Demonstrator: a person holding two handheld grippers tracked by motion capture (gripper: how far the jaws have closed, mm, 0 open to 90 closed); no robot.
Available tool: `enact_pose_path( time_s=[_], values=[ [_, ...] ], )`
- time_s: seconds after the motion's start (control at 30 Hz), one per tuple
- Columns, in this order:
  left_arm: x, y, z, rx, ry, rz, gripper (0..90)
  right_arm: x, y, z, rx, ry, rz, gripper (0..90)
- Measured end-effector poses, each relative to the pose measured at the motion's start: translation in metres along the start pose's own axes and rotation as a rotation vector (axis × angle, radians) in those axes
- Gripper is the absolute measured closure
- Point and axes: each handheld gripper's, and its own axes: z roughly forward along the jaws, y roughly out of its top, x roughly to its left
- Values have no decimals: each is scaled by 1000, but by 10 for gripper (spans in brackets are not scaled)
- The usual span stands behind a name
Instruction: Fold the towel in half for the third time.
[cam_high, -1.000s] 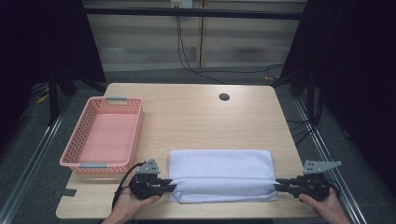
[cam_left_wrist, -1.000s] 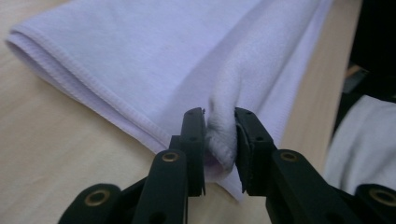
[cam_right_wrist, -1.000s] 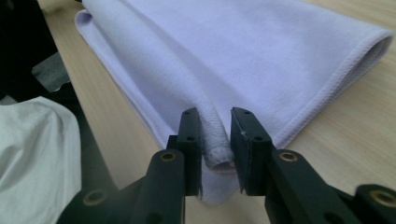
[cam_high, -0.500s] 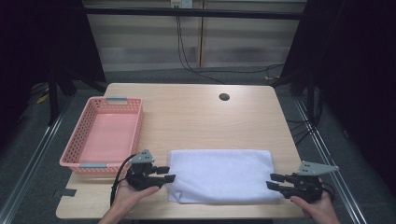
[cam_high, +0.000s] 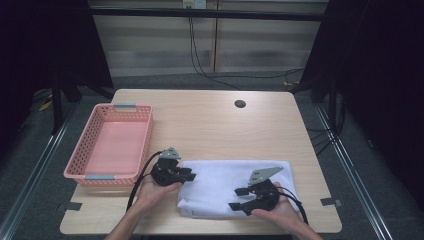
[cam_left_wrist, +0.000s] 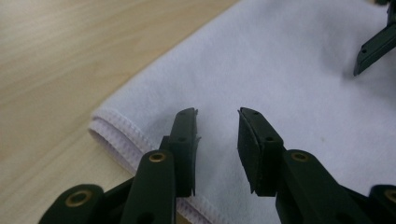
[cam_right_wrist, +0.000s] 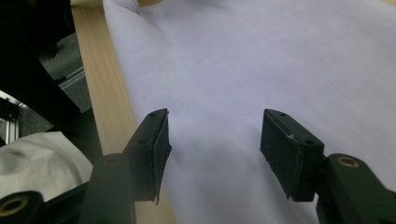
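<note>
A white folded towel (cam_high: 220, 175) lies along the front of the wooden table (cam_high: 210, 125). My left gripper (cam_high: 189, 175) is at the towel's left end, open. Its jaws have just been closing, and nothing is pinched between them. In the left gripper view the left gripper (cam_left_wrist: 217, 135) hovers over the hemmed edge of the towel (cam_left_wrist: 280, 70). My right gripper (cam_high: 239, 199) is over the towel's right half, pointing left. Its jaws have just been opening. In the right gripper view the right gripper (cam_right_wrist: 215, 140) stands wide apart above the flat towel (cam_right_wrist: 257, 60), gripping nothing.
A pink mesh basket (cam_high: 112, 145) with nothing in it stands at the table's left side, just behind the left hand. A dark cable hole (cam_high: 240, 104) sits at the far middle. The table's front edge (cam_right_wrist: 100, 93) runs close beside the right gripper.
The right gripper has left the towel's right end and moved left over the towel, jaws wider. The left gripper has shifted slightly right and away along the towel's left end.
</note>
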Motion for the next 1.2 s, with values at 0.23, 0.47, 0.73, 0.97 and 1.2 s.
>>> enact_pose_path(
  time_s=[0.23, 0.47, 0.73, 0.97, 1.2],
  values=[
    [-5, -4, 8, 24, 34, 11, 677, 18, 28, 48, 54, 95, -50, 398],
    [-12, -7, 6, 34, 33, 22, 672, 42, 50, 77, 53, 180, -101, 389],
    [-9, -5, 3, 34, 15, 15, 666, 49, 59, 99, 80, 192, -113, 356],
    [-1, 1, -4, -15, 44, -40, 613, 53, 54, 105, 62, 175, -146, 360],
    [3, 7, -12, -59, 64, -75, 545, 63, 48, 104, 42, 64, -252, 466]
  ],
)
